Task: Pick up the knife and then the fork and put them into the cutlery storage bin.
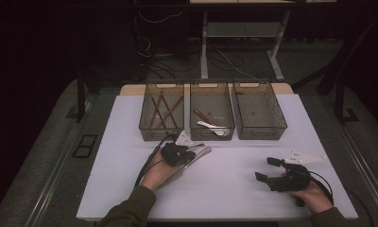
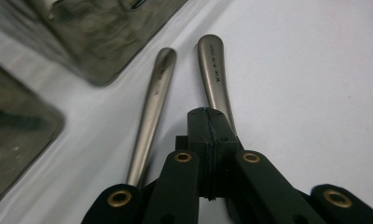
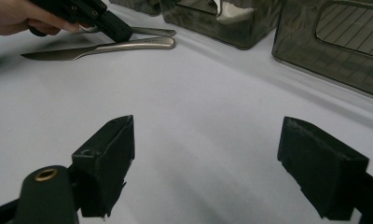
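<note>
While my left gripper [image 1: 193, 152] sits just in front of the middle bin [image 1: 211, 113], I can see its jaws pressed together with no gap, and in the left gripper view one metal handle [image 2: 216, 74] runs out from under the closed tips; I cannot tell whether the jaws pinch that handle or merely lie over it. A second metal handle [image 2: 154, 105] lies just beside the first, on the side nearer the bin, and the two spread slightly apart toward their rounded ends. From the right gripper view the nearer of these pieces reads as a table knife [image 3: 100, 49] lying flat on the white surface [image 1: 225, 189], its blade pointing away from the middle bin, with the other utensil mostly hidden behind the left gripper. My right gripper [image 1: 267, 169] rests well apart from the middle bin, toward the near right part of the surface, its jaws spread wide with nothing between them but bare surface. The middle bin holds a white spoon-like piece [image 1: 211, 126] and a brownish utensil [image 1: 203, 117]. Touching or nearly touching it on one side is the left bin [image 1: 161, 111], which holds several brown sticks [image 1: 164, 111] crossed over each other; on its other side stands the right bin [image 1: 259, 111].
</note>
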The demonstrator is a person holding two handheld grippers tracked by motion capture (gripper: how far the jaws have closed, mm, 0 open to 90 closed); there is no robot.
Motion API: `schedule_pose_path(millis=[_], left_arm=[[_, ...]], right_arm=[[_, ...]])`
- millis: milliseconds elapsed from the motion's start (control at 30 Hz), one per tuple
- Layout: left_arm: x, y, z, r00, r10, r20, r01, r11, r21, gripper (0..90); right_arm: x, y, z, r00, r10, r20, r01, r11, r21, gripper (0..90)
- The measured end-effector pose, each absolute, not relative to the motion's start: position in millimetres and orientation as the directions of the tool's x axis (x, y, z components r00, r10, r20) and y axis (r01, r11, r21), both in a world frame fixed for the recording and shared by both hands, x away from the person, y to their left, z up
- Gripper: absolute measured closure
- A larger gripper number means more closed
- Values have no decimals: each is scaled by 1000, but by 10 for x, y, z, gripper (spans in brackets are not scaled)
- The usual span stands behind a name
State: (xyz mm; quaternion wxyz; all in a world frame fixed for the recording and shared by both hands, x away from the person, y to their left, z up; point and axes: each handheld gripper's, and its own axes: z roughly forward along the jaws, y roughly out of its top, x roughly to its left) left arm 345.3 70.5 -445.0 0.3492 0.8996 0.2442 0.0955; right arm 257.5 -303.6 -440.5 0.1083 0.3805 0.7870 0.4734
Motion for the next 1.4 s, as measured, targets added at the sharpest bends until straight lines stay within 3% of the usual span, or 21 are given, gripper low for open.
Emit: schedule_pose_path(millis=[533,833,933,1100,1400], left_arm=[[3437,393,-4447,905,425,-36,337,-660,671,895],[3451,562,-4364,911,407,-61,329,-630,703,890],[3413,693,-4320,919,385,-83,327,-626,708,794],[3355,819,-4339,925,373,-70,312,-643,700,725],[3369,769,-4424,934,348,-77,303,-664,684,739]], right_arm=[[2581,-3054,-4405,-687,701,193,495,257,830,184],[2578,-3049,-4405,-689,699,193,496,260,829,183],[2580,-3053,-4406,-688,699,195,498,260,827,183],[2579,-3048,-4406,-688,698,196,500,261,826,183],[2583,-3047,-4411,-694,694,192,496,268,826,183]])
